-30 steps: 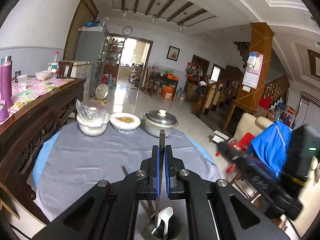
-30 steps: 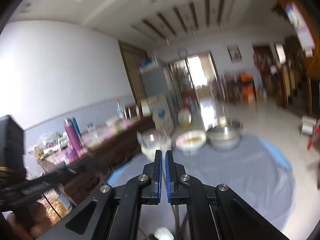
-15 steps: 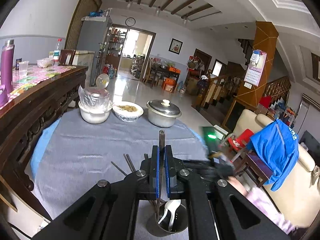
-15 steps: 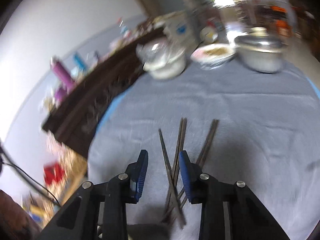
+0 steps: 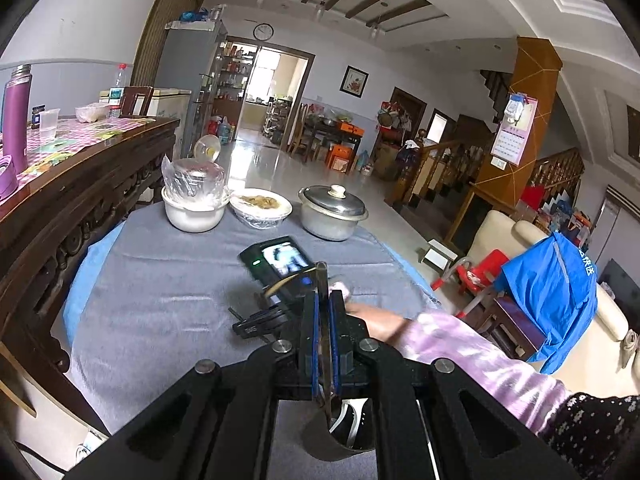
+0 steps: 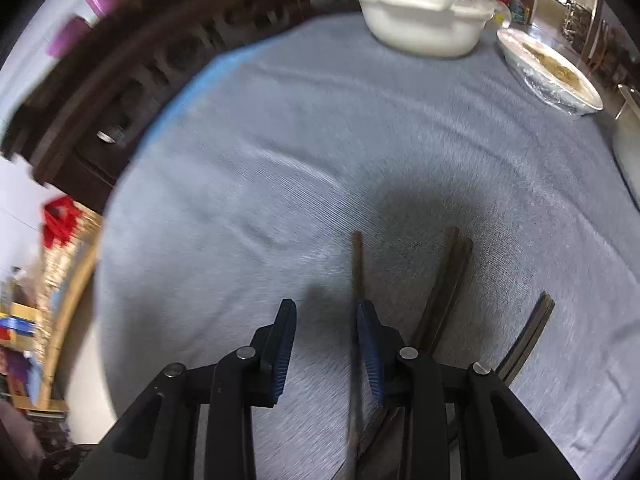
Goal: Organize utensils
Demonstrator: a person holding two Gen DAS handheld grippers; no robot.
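My left gripper [image 5: 323, 300] is shut on a dark chopstick [image 5: 322, 272]. The stick's lower end reaches into a dark cup [image 5: 340, 446] that holds a white spoon [image 5: 354, 420]. My right gripper [image 6: 326, 312] points down at the grey tablecloth [image 6: 320, 140] and is open. One loose chopstick [image 6: 356, 272] lies between its jaws, close to the right pad and not gripped. Other chopsticks [image 6: 450, 280] lie to the right of it. In the left wrist view the right gripper [image 5: 258, 320] works just ahead of mine, held by a hand in a pink sleeve [image 5: 472, 348].
At the table's far side stand a white pot under plastic wrap [image 5: 194, 212], a covered bowl of food [image 5: 262, 206] and a lidded metal pot [image 5: 332, 216]. A dark wooden sideboard [image 5: 80, 184] borders the table on the left. A chair with a blue jacket [image 5: 552, 288] stands right.
The right gripper swung from level down to the table over the loose chopsticks, and its jaws opened. In the left view it came in from the right. The left gripper stayed put.
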